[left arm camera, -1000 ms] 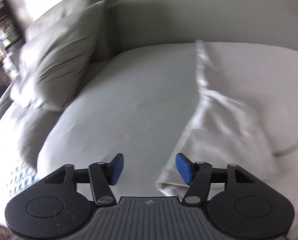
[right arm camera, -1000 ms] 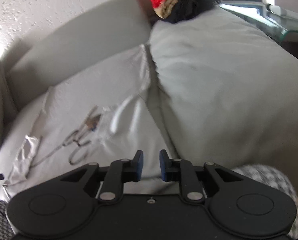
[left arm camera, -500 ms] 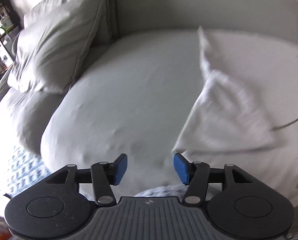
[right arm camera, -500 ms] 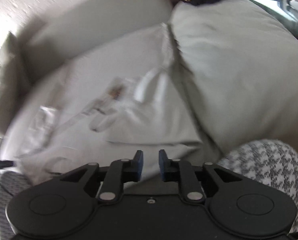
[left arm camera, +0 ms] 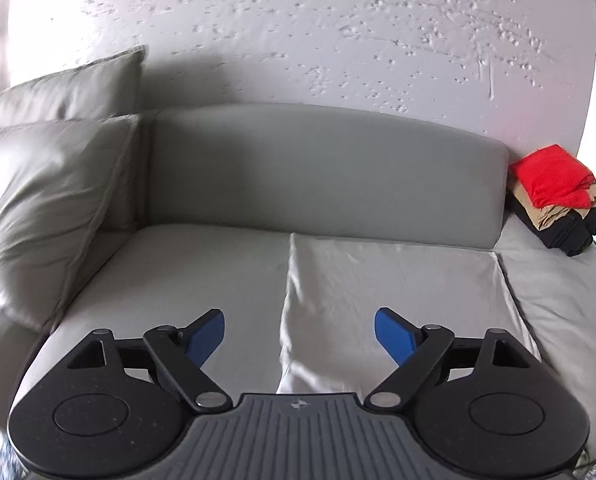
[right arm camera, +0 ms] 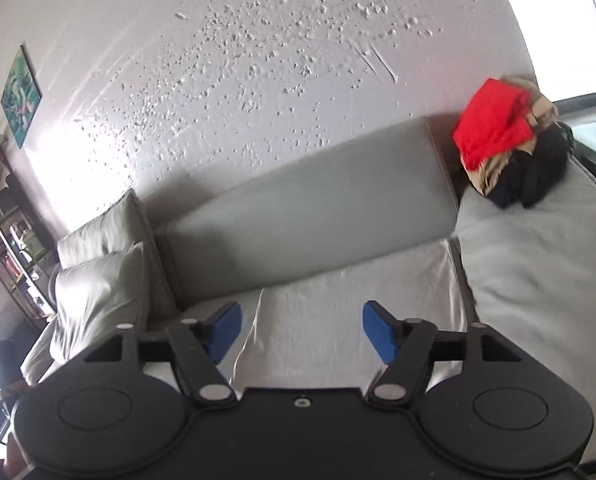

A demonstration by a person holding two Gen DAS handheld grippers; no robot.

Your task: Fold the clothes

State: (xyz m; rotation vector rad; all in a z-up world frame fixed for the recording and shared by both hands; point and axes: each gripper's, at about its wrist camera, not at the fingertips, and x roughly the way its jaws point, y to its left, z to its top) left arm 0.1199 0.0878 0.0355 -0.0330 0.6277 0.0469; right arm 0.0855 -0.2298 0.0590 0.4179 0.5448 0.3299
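Observation:
A pale cream garment (left arm camera: 386,280) lies folded flat on the grey sofa seat (left arm camera: 202,264), against the backrest; it also shows in the right wrist view (right arm camera: 350,304). My left gripper (left arm camera: 299,334) is open and empty, held above the garment's near left edge. My right gripper (right arm camera: 302,330) is open and empty, above the garment's near part. A stack of folded clothes, red (left arm camera: 550,180) on tan and black, sits at the sofa's far right; it also shows in the right wrist view (right arm camera: 494,124).
Two grey cushions (left arm camera: 46,184) lean at the sofa's left end. A raised grey seat section (right arm camera: 546,280) lies to the right. A textured white wall (left arm camera: 298,32) stands behind. Shelves (right arm camera: 6,248) stand far left.
Both grippers have tilted up and pulled back from the sofa. The right gripper has opened from nearly shut; the left has opened wider. The garment now lies flat as a neat rectangle.

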